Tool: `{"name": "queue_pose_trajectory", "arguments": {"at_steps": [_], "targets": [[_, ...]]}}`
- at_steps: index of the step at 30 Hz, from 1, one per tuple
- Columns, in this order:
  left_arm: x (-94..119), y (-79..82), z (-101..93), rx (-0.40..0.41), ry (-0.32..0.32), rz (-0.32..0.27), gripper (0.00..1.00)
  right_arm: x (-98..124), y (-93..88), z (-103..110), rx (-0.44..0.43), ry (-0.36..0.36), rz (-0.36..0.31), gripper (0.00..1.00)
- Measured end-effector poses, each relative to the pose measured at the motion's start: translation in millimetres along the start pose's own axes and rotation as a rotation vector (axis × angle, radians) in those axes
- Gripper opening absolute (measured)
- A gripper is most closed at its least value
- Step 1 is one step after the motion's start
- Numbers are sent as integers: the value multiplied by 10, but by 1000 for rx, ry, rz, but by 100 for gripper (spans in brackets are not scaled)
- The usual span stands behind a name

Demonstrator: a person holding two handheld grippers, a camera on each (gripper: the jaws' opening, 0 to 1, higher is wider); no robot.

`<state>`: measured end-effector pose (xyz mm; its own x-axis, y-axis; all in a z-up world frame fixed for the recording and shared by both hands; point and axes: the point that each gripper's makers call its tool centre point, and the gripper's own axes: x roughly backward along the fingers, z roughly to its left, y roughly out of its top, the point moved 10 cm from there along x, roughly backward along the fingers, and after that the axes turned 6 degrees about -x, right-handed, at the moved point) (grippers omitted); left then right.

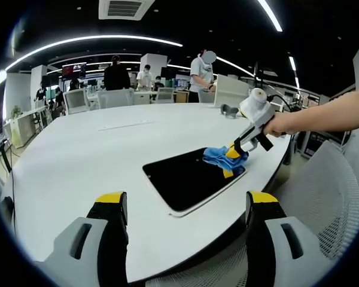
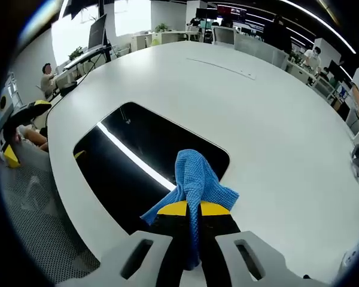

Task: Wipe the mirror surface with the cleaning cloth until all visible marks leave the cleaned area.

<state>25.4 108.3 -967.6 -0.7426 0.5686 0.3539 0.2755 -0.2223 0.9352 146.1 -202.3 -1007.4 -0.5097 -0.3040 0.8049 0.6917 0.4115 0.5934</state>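
A dark rectangular mirror (image 1: 185, 178) lies flat on the white table (image 1: 78, 161) near its front edge. In the right gripper view the mirror (image 2: 131, 155) reflects a bright ceiling light strip. My right gripper (image 2: 194, 208) is shut on a blue cleaning cloth (image 2: 196, 179), which rests on the mirror's near right part. From the left gripper view, that right gripper (image 1: 233, 154) presses the blue cloth (image 1: 218, 156) onto the mirror's far right corner, held by a person's hand. My left gripper (image 1: 185, 202) hangs open before the table's edge, apart from the mirror.
A grey mesh chair (image 1: 323, 197) stands at the right of the table. Sunglasses (image 1: 229, 110) lie on the far side of the table. Several people (image 1: 116, 75) stand among desks behind. A flat strip (image 1: 125, 125) lies mid-table.
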Motion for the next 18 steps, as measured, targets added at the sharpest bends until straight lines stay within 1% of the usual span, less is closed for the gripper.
{"name": "queue_pose_trajectory", "arguments": {"at_steps": [5,8,18], "targets": [[3,-2,4,1,6,0,78,2,-6,37,-12,-21,-11,0],[4,1,8,2,11,-4,78,-2,11,63,18,-38,0,0],[6,1,9,5,11,-8,77,22,-25,70,-10,-35,-8,0]]}}
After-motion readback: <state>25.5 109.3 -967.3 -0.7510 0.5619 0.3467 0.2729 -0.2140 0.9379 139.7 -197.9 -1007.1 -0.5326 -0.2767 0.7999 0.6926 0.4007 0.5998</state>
